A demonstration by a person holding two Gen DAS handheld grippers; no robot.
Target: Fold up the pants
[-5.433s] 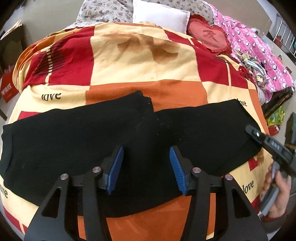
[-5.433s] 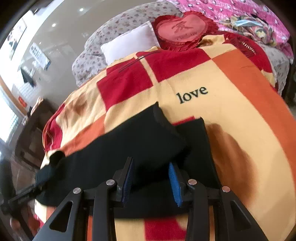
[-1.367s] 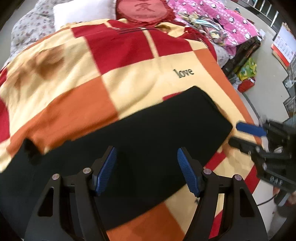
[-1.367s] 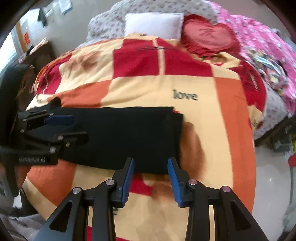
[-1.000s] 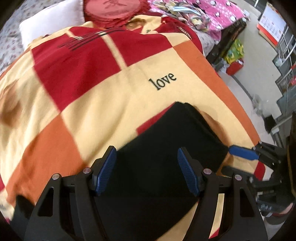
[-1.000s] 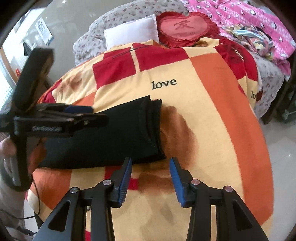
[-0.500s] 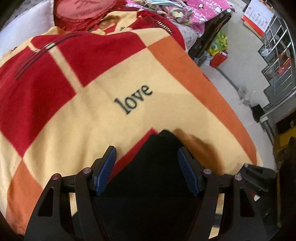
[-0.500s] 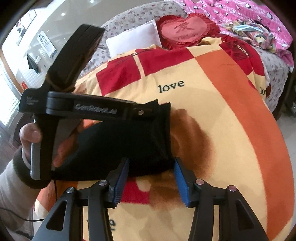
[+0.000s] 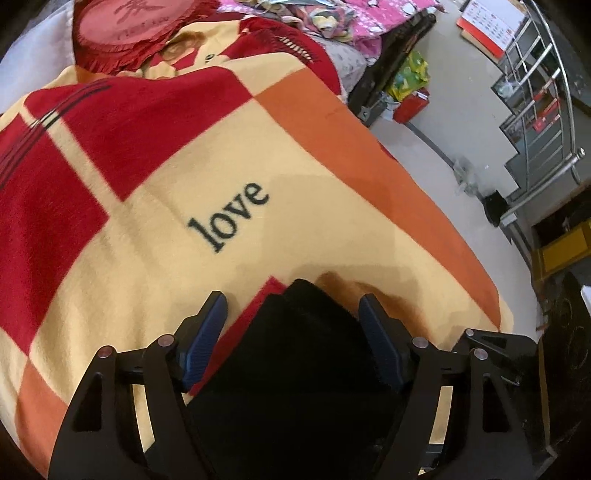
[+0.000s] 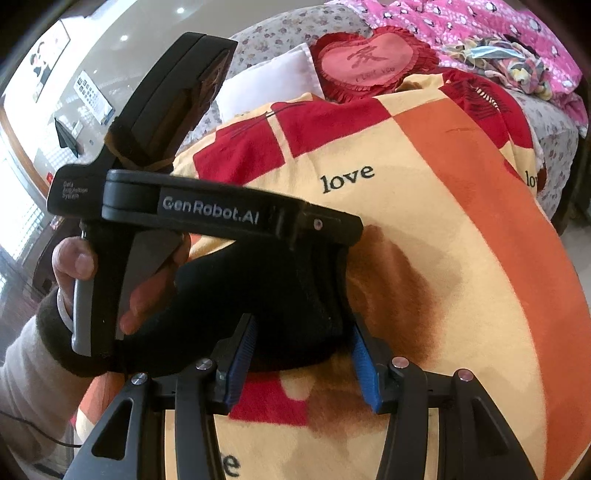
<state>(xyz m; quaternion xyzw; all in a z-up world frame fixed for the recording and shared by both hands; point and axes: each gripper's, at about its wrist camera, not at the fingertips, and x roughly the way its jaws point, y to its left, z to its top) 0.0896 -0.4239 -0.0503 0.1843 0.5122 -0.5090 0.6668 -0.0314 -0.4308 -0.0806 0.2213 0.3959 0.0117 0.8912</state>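
With both jaws wide astride the pants' point(image 9: 306, 354) end, left gripper point(image 9: 293, 317) and right gripper point(image 10: 303, 345) must next close, then fold toward 9 o'clock.

- The pants point(image 9: 310, 350) are plain black.
- The blanket point(image 9: 280, 221) is checked in red, orange and pale yellow blocks, with "love" printed in black and a brown blotch beside the pants.
- The heart-shaped cushion point(image 10: 369, 62) is red with a pink centre.
- The pillow point(image 10: 269, 88) is white.
- The quilt point(image 10: 461, 22) is pink with small white figures.
- The left gripper point(image 9: 293, 314) and right gripper point(image 10: 303, 339) are black with blue pads point(image 10: 243, 350).
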